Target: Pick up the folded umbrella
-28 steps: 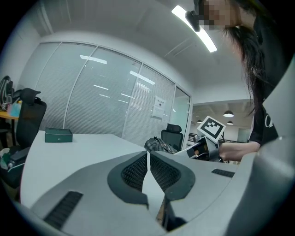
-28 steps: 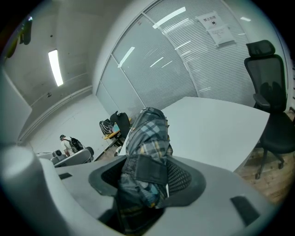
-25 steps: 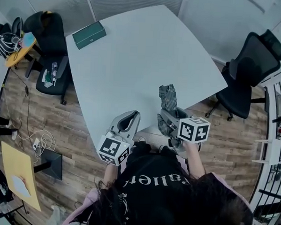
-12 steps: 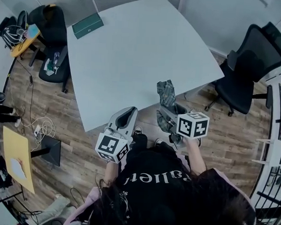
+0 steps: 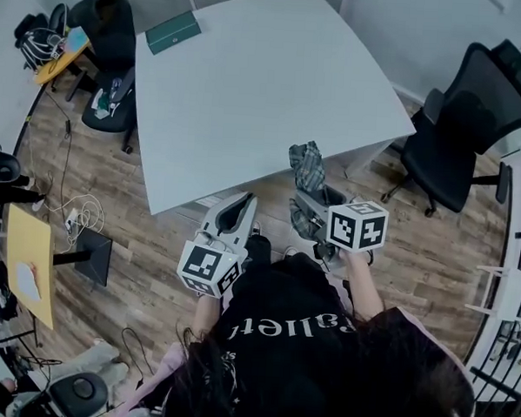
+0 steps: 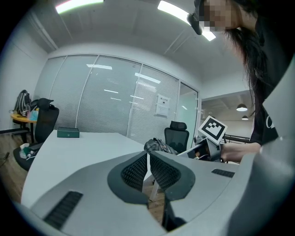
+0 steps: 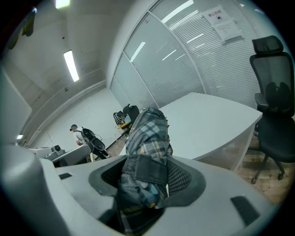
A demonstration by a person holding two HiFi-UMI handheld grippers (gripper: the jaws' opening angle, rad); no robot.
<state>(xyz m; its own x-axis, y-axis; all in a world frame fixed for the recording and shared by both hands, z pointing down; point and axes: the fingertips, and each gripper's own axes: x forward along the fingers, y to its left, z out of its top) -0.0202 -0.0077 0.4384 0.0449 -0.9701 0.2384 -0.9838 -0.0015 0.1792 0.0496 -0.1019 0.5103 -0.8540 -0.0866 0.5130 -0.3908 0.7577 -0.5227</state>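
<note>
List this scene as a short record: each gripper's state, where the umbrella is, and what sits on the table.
left gripper: jaws together, nothing between them
right gripper: closed on the folded umbrella
folded umbrella: plaid, strap wrapped round it, sticking out past the jaws toward the table
table: pale top, green box near its far corner
task state: umbrella in hand

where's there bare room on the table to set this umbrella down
Nearly all the table is bare, from the near edge by the umbrella in the right gripper to the far edge. Only the far left corner is taken, by a green box. The floor at left is crowded with chairs and cables.
</note>
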